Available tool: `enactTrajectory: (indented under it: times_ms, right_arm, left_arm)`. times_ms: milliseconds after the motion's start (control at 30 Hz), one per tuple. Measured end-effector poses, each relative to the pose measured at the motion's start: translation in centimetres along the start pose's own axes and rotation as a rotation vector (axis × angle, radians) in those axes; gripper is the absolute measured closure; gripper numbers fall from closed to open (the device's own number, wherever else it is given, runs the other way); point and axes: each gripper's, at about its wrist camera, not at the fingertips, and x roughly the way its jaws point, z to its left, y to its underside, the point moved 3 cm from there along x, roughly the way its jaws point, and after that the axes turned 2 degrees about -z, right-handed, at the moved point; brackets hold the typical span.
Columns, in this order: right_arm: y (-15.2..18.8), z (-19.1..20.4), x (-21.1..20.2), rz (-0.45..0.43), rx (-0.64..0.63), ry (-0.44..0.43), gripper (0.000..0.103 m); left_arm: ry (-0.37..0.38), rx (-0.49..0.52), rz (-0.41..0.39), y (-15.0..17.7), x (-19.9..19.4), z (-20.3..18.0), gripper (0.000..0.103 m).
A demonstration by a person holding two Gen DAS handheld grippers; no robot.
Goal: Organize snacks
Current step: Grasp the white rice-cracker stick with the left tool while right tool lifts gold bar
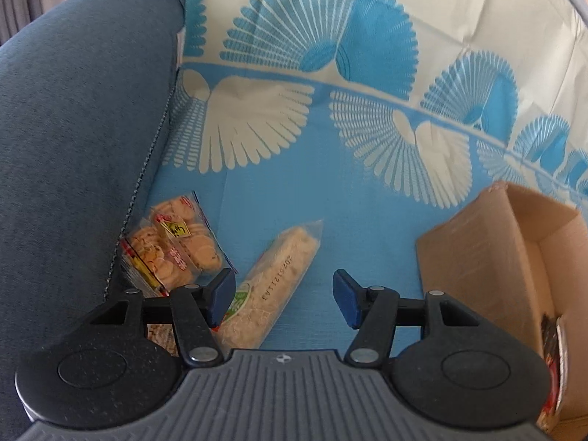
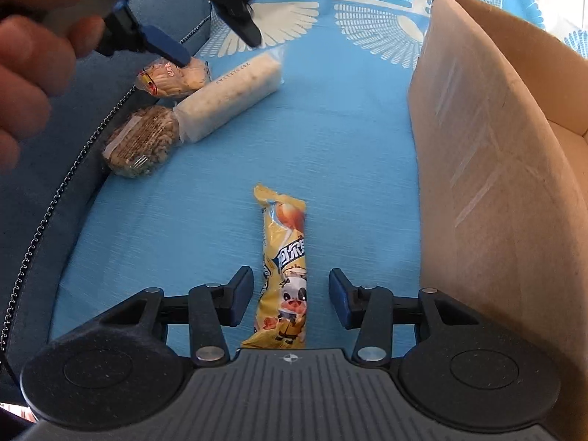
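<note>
My left gripper (image 1: 283, 299) is open and empty above the blue cloth, its left finger over the near end of a long clear pack of pale crackers (image 1: 273, 290). A clear bag of round biscuits (image 1: 172, 244) lies left of it against the sofa arm. My right gripper (image 2: 291, 301) is open, its fingers on either side of the near end of a yellow snack stick pack (image 2: 284, 268) with a cartoon cow. In the right wrist view the left gripper (image 2: 217, 40) hovers over the biscuit bag (image 2: 172, 75) and cracker pack (image 2: 228, 97); a round brown snack pack (image 2: 141, 141) lies beside them.
An open cardboard box (image 1: 488, 268) stands on the right with a packet inside at its near corner (image 1: 555, 352); its wall (image 2: 496, 169) is close to my right gripper. A dark blue sofa arm (image 1: 73, 139) borders the left. The cloth (image 1: 330, 202) has blue and white fan patterns.
</note>
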Motion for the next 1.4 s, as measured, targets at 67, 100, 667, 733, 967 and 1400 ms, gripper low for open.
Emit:
enactTrajectory:
  times_ms: [67, 100, 667, 733, 967, 1400]
  right_arm:
    - [0.0, -0.1, 0.0, -0.005, -0.002, 0.000, 0.077]
    - [0.0, -0.1, 0.0, -0.005, 0.001, -0.002, 0.080]
    - [-0.3, -0.5, -0.1, -0.015, 0.028, -0.019, 0.090]
    - [-0.2, -0.5, -0.1, -0.016, 0.026, -0.019, 0.090]
    - [-0.1, -0.6, 0.0, -0.019, 0.017, -0.018, 0.090]
    - [0.0, -0.6, 0.0, -0.021, 0.014, -0.018, 0.090]
  left_arm:
    - [-0.012, 0.019, 0.013, 0.3, 0.6, -0.3, 0.038]
    - [-0.019, 0.027, 0.020, 0.5, 0.8, -0.4, 0.037]
    - [-0.062, 0.133, 0.034, 1.3, 2.1, -1.6, 0.064]
    - [-0.052, 0.122, 0.049, 1.3, 2.2, -1.4, 0.084]
    - [-0.018, 0.106, 0.043, 1.2, 1.6, -1.5, 0.101]
    - [-0.083, 0.158, 0.085, 2.2, 3.6, -1.8, 0.039]
